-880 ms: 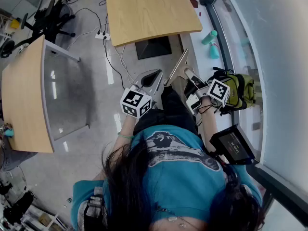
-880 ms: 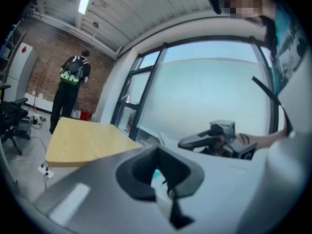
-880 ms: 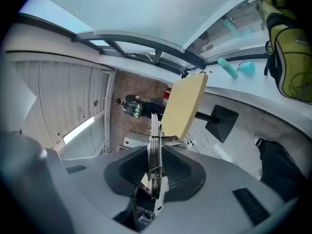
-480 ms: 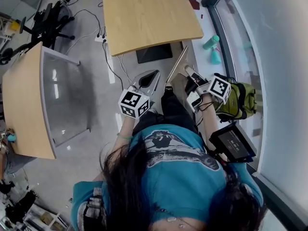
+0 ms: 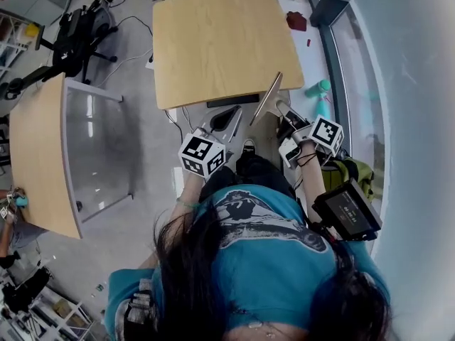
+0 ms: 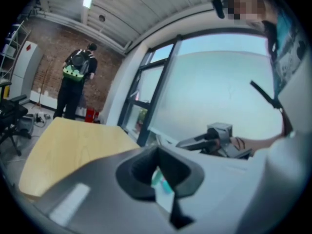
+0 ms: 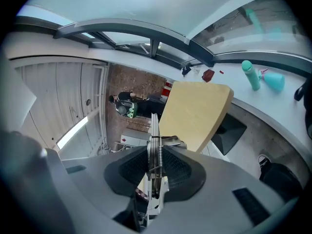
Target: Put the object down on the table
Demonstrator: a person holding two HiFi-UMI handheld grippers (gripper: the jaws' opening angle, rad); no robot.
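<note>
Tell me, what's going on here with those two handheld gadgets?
A person is standing in front of a wooden table with a gripper in each hand. The right gripper has its fingers clamped on a thin clipboard, held on edge by the table's near side and not yet put down. The left gripper carries nothing, and its fingers look closed together.

Legend: the desk (image 5: 220, 41) top is showing pale wood grain in a matt finish, while the grey floor (image 5: 142, 105) is reflecting light glossily. The clipboard (image 7: 154, 126) is presenting a thin board edge and a bright metal spring clip. The right hand-held gripper (image 7: 155, 172) is displaying smooth matt grey plastic around dark, finely ribbed pads (image 7: 131, 166). The person's shirt (image 5: 270, 261) is reading as teal cloth.
</note>
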